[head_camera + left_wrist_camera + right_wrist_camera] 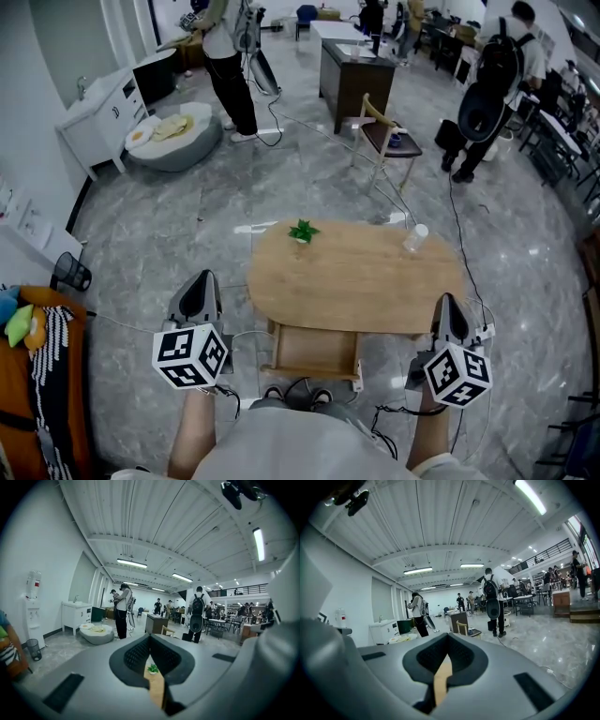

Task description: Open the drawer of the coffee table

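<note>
Grey marble floor (187, 244) of a busy hall surrounds the oval light-wood coffee table (356, 281). Its shallow wooden drawer (314, 352) juts from under the near edge, seemingly already out. The left gripper (199, 281) and right gripper (448, 305), both closed and empty, flank it. Any further pull should run straight and level.

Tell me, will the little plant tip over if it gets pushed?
Probably it would slide or tip easily: the plant looks small, so likely light, and stands free on the smooth table. Its leaves seem to spread wider than its pot, so a high push might topple it. The leaves would likely bend, not snap.
</note>
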